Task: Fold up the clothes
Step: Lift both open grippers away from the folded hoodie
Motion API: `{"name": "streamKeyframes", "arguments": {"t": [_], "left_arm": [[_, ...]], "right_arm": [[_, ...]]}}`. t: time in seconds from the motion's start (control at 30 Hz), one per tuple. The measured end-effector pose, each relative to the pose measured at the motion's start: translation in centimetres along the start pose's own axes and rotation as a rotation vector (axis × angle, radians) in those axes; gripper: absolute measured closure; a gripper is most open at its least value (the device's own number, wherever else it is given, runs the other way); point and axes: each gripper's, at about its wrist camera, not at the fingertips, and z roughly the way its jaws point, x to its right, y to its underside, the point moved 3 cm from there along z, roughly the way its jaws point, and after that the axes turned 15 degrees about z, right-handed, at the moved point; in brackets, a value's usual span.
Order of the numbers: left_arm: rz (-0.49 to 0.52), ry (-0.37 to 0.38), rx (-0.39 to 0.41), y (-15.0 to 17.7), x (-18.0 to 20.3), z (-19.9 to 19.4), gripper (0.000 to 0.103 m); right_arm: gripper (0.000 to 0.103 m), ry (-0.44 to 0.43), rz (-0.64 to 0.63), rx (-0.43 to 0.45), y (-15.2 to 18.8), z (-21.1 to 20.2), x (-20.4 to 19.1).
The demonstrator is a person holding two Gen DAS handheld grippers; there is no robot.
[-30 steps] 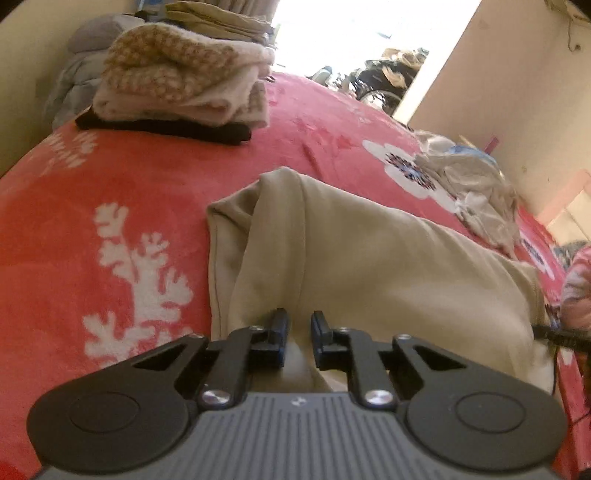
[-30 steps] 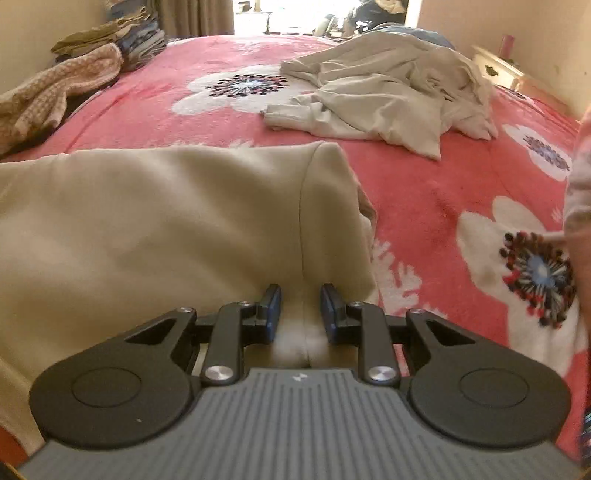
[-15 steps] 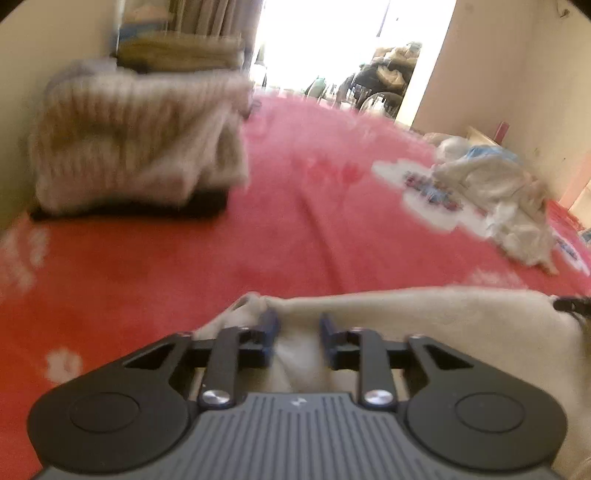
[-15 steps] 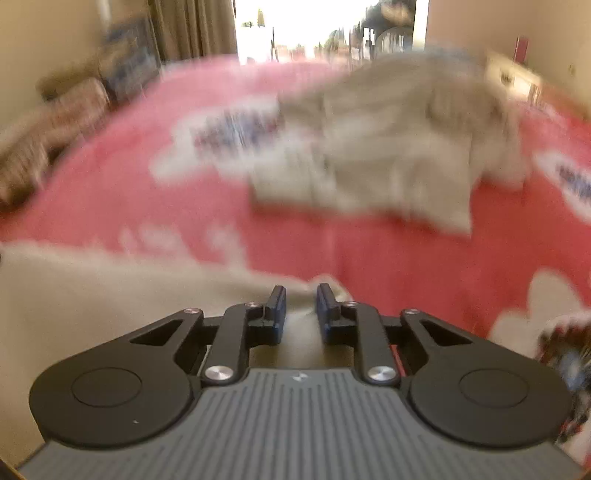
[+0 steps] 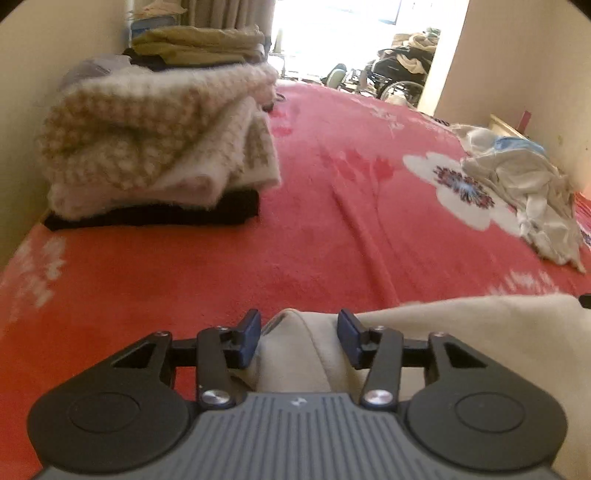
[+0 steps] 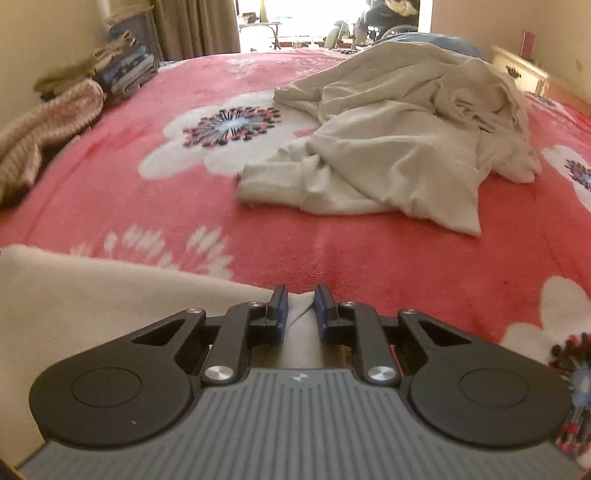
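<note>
- Fold step ending: left gripper (image 5: 298, 334) jaws just opened, beige garment (image 5: 424, 332) edge loose between them.
- Right gripper (image 6: 300, 308) pinches its corner; release next.

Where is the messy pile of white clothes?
The crumpled white clothes lie on the red flowered blanket, ahead and right in the right wrist view, beside the big white flower print.

A red blanket (image 5: 325, 229) with white flower prints covers the bed. Brown curtains (image 6: 195, 26) hang at the far end beside a bright doorway. A wheelchair (image 5: 399, 74) stands beyond the bed. A pale bedside cabinet (image 6: 517, 70) stands against the right wall.
</note>
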Motion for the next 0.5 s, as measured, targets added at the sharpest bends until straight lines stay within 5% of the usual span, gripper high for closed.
{"name": "streamKeyframes", "arguments": {"t": [0.1,0.23,0.3,0.4,0.5], "left_arm": [[0.075,-0.028,0.059,-0.9,0.5,-3.8,0.059],[0.091,0.061,0.088,0.4,2.1,-8.1,0.057],[0.105,0.121,0.052,2.2,3.5,-8.6,0.057],[0.179,0.085,-0.072,5.5,5.4,-5.8,0.059],[0.317,0.014,-0.051,6.4,7.0,-6.3,0.059]], "right_arm": [[0.088,-0.044,-0.027,0.022,-1.0,-4.8,-0.4],[0.088,-0.088,-0.087,-0.028,0.3,-9.5,-0.9],[0.088,-0.046,-0.124,-0.096,2.5,-9.2,-0.6],[0.090,0.062,-0.156,-0.203,6.9,-5.6,0.7],[0.090,0.058,-0.157,-0.153,7.2,-6.2,0.7]]}}
